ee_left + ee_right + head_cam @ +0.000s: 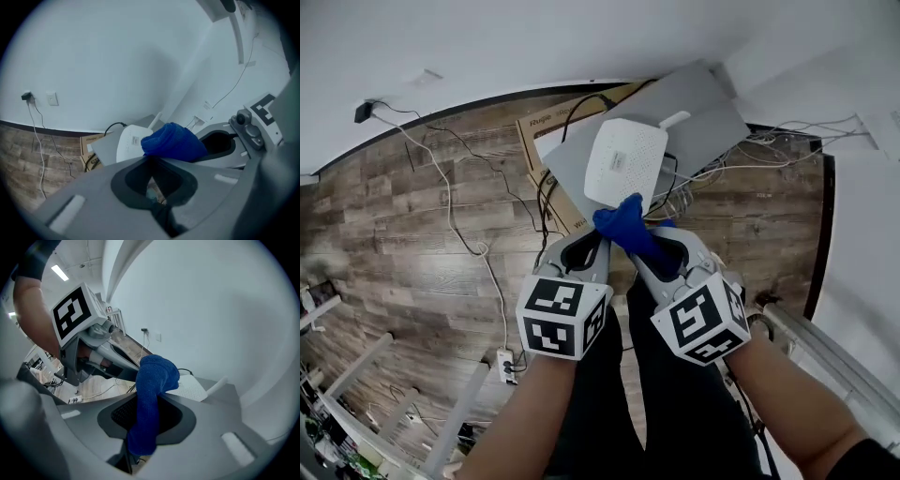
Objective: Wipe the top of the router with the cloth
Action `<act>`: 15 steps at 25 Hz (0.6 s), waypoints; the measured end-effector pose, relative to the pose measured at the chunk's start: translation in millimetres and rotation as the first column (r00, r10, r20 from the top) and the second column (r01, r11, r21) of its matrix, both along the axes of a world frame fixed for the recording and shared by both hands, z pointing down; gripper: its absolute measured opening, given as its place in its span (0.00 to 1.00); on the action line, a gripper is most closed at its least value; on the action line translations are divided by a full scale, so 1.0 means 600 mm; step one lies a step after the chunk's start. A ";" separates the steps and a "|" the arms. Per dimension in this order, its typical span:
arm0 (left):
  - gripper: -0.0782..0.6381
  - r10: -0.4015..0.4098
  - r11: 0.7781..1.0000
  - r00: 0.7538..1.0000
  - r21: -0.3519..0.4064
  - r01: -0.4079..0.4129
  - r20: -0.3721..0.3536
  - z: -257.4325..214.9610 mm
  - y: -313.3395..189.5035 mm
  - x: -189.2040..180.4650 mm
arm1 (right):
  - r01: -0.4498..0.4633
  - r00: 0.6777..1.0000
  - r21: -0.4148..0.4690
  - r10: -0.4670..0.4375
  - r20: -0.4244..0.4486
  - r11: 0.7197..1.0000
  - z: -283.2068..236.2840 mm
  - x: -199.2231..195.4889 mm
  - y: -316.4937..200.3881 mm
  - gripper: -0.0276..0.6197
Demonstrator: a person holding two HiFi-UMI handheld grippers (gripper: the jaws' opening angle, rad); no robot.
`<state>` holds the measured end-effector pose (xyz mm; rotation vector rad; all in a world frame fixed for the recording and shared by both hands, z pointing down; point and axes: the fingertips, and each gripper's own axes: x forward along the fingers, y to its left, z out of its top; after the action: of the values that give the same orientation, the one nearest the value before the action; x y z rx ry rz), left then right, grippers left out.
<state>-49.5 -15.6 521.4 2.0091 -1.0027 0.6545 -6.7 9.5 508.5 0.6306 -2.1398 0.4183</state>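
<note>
The white router (pixel 623 161) lies on a tilted grey panel (pixel 698 108) by the wall, its antenna pointing up right. A blue cloth (pixel 628 225) is bunched at the router's near edge, and it appears to touch that edge. My right gripper (pixel 654 246) is shut on the blue cloth (pixel 149 394), which runs up between the jaws and bulges past the tips. Beyond it shows the router (pixel 192 387). My left gripper (pixel 589 244) is close beside the right one, shut and empty. Past its tips (pixel 151 158) I see the cloth (pixel 173 139) and the router (pixel 127 144).
A brown cardboard box (pixel 542 129) sits under the grey panel. Loose cables (pixel 450 202) run over the wooden floor to a power strip (pixel 506 362) and a wall plug (pixel 363 112). More wires (pixel 769 150) tangle at the right. White walls close in behind and to the right.
</note>
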 end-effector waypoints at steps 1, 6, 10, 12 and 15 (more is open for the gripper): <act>0.11 -0.009 1.000 1.000 0.012 0.009 -0.004 -0.015 -0.009 -0.001 | -0.009 1.000 0.008 0.009 0.007 1.000 -0.014 -0.001 -0.008 0.23; 0.11 -0.061 0.997 0.998 0.051 0.062 -0.028 -0.070 -0.040 0.001 | -0.051 0.999 0.056 0.049 0.024 0.997 -0.057 0.019 -0.071 0.23; 0.11 -0.076 0.996 0.997 0.053 0.077 -0.025 -0.055 -0.054 0.009 | -0.100 0.995 0.095 0.100 0.002 0.990 -0.038 0.057 -0.136 0.23; 0.11 -0.088 0.995 0.996 0.053 0.089 -0.022 -0.054 -0.055 0.010 | -0.130 0.991 0.113 0.130 0.004 0.985 -0.039 0.077 -0.158 0.23; 0.11 -0.106 0.992 0.994 0.068 0.106 -0.006 -0.081 -0.059 0.007 | -0.171 0.985 0.134 0.168 0.038 0.976 -0.071 0.099 -0.170 0.23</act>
<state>-45.3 -50.8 473.0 1.9989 -1.1356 0.5674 52.6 -92.4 465.8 0.8949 -2.1606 0.3754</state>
